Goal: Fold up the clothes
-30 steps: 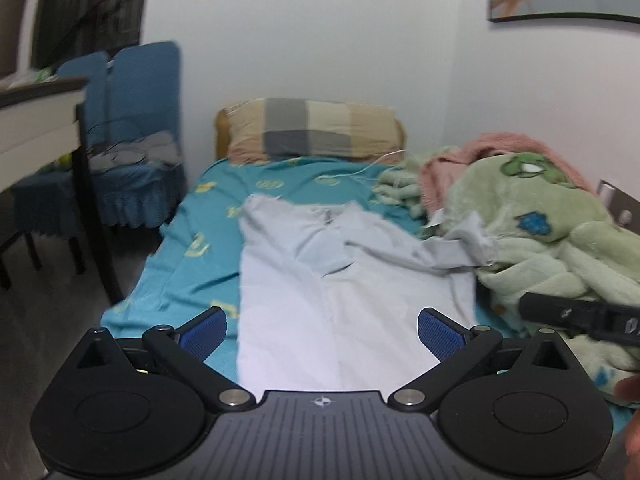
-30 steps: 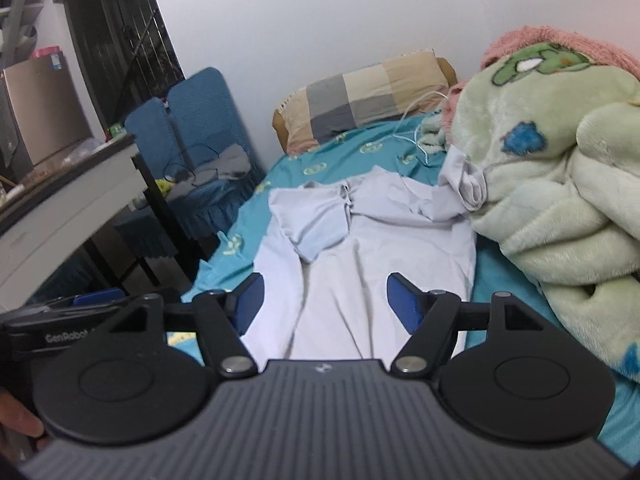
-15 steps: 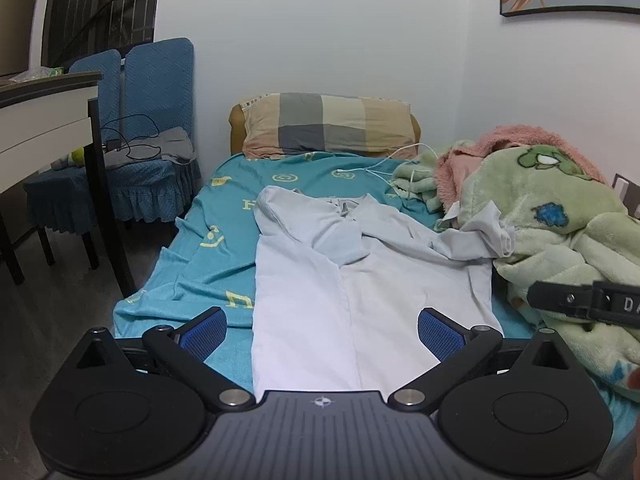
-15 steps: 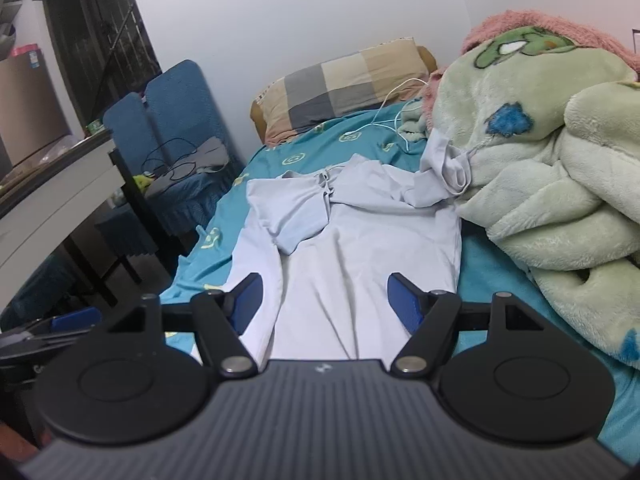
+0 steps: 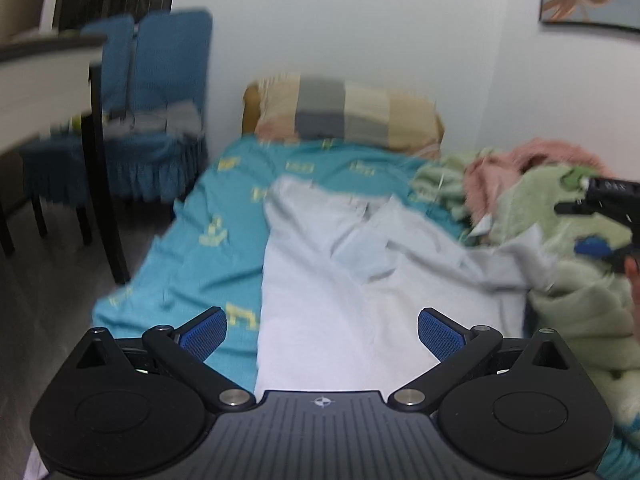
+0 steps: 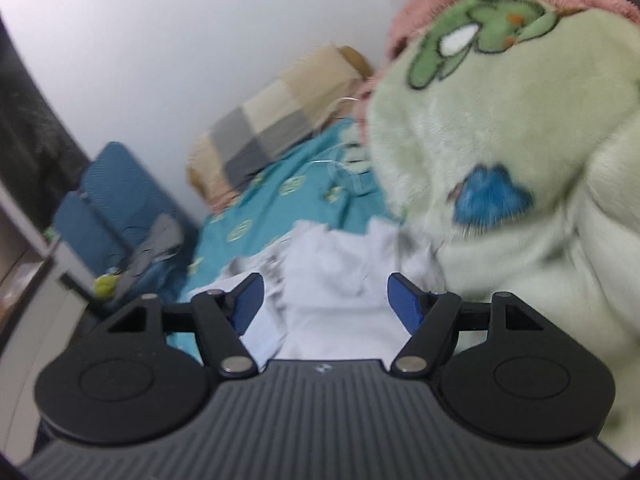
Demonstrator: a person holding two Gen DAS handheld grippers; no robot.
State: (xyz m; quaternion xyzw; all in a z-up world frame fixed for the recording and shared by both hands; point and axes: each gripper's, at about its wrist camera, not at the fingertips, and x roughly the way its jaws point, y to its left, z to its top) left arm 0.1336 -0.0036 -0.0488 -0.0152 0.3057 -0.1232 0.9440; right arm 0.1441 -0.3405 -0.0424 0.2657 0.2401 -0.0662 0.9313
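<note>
Motion-blurred white shirt [image 6: 340, 264], lower hem behind right hand-held gripper [image 6: 326, 304]

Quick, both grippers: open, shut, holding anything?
Left gripper: open, holding nothing, above the white shirt.
Right gripper: open, holding nothing.

Smooth pale cloth shirt [image 5: 360, 280], fluffy plush green blanket [image 6: 500, 160], matt teal cotton sheet [image 5: 208, 240], checked woven pillow [image 5: 344, 114]

A home bedroom: bed [image 5: 192, 248], checked pillow [image 5: 344, 114], plush blanket [image 6: 520, 184].
</note>
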